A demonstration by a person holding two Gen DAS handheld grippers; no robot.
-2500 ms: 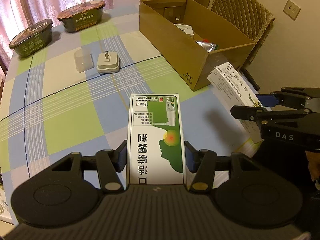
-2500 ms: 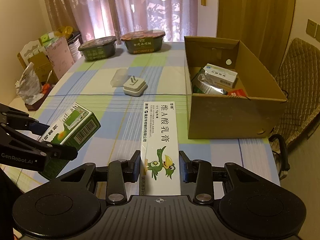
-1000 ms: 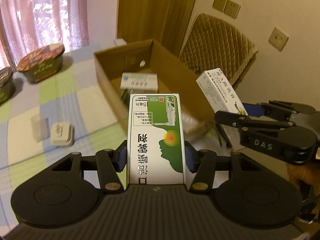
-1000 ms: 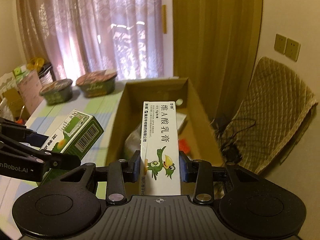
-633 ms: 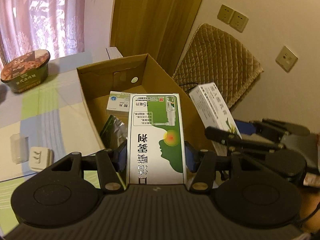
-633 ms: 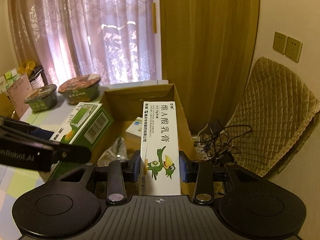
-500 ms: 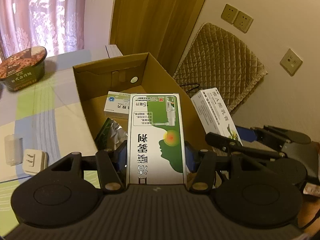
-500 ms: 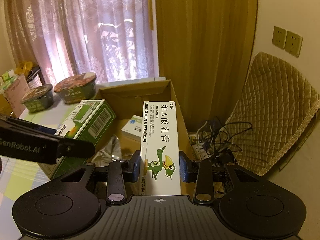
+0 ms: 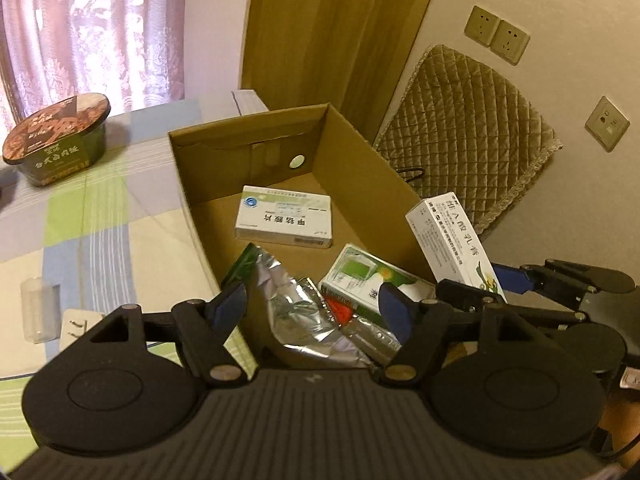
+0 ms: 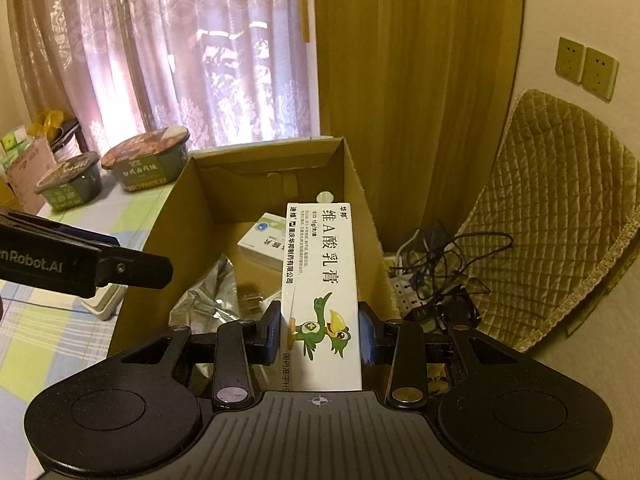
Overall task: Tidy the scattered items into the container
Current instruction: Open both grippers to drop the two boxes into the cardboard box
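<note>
Green box (image 9: 370, 276) was dropped into carton (image 9: 360, 168) at 5 o'clock (left gripper (image 9: 312, 306) now wide, empty); white box (image 10: 322, 292) still clamped in right gripper (image 10: 320, 332).

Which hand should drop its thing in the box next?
The right. Its gripper holds the white carton above the box; the left gripper is open, with nothing between its fingers.
</note>
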